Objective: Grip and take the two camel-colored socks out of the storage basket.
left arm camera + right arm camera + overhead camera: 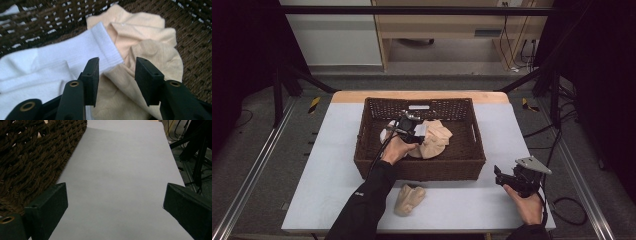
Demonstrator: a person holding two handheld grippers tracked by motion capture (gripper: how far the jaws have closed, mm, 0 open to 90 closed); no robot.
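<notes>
Nearest the high camera, at 6 o'clock on my table, lay 1 beige sock, just outside the front wall of the wicker basket. My left gripper reached into the basket from 7 o'clock. In the left gripper view its 2 jaws stood partly spread, not yet pinching anything: the left one rested against the ribbed cuff of a white sock, and a fold of the beige sock pile lay between them. That pile sat at the basket's centre, the white sock touching it at 9 o'clock. My right gripper hovered at 4 o'clock, beside the basket's right front corner. In the right gripper view its 2 jaws were spread wide over bare tabletop, holding nothing.
</notes>
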